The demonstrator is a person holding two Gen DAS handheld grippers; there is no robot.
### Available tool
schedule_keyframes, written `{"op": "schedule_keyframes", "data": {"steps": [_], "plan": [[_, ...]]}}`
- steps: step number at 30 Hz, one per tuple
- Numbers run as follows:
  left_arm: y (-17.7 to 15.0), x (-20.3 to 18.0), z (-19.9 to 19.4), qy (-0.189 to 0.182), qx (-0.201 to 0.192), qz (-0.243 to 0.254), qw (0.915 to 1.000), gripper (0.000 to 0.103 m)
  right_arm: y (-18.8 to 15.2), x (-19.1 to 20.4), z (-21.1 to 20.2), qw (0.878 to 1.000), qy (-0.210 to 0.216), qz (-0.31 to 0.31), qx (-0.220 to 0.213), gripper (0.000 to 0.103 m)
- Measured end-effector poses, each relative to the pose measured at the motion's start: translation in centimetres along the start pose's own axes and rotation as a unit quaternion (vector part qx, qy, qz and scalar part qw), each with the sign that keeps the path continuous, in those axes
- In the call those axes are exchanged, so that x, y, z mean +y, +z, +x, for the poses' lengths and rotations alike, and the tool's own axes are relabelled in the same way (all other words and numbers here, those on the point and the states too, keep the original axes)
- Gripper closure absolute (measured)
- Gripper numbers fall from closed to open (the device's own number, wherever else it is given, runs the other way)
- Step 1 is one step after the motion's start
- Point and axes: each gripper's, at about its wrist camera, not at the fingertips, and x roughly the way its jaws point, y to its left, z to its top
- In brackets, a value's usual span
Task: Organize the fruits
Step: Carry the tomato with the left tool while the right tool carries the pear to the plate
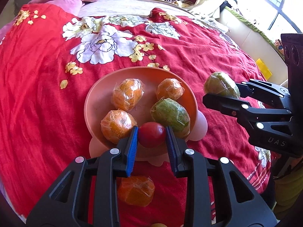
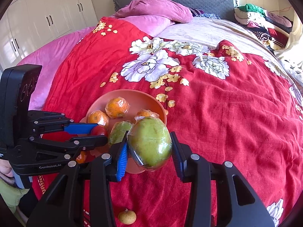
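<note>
While both tongs grip fruit above the round salmon-pink plastic bowl [image 1: 98,96], centre frame on the red floral bedspread [image 1: 37,113].
Left tongs [image 1: 152,132] clamp a small red tomato [image 1: 151,134] at the bowl's near rim; right tongs [image 2: 149,145] hold a film-wrapped green fruit [image 2: 151,141] just beside the rim. Bowl contains three wrapped oranges [image 1: 127,93], one wrapped green fruit [image 1: 170,114].

My left gripper [image 1: 151,135] points steeply down, its blue pads clamped on a tomato [image 1: 151,134]. My right gripper [image 2: 149,147] tilts down just beside it, its pads pressed against both sides of a wrapped green fruit [image 2: 150,141].
</note>
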Motion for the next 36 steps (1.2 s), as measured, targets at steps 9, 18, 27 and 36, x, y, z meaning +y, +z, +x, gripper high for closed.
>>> {"op": "schedule_keyframes", "data": {"steps": [9,18,27,36], "plan": [[0.0,1.0,0.2,0.014,-0.004,-0.005,0.9999,0.081,0.1,-0.1,1.5,1.000,0.000,0.003,0.011,0.064],[0.0,2.3,0.1,0.018,-0.008,-0.021,0.9996,0.081,0.6,0.2,2.6,1.000,0.004,0.001,0.016,0.064],[0.0,2.8,0.1,0.017,-0.011,-0.027,0.9994,0.081,0.8,0.4,3.4,1.000,0.005,0.003,0.018,0.064],[0.0,2.8,0.1,0.016,-0.011,-0.027,0.9994,0.081,0.8,0.5,3.6,1.000,0.004,0.005,0.014,0.062]]}}
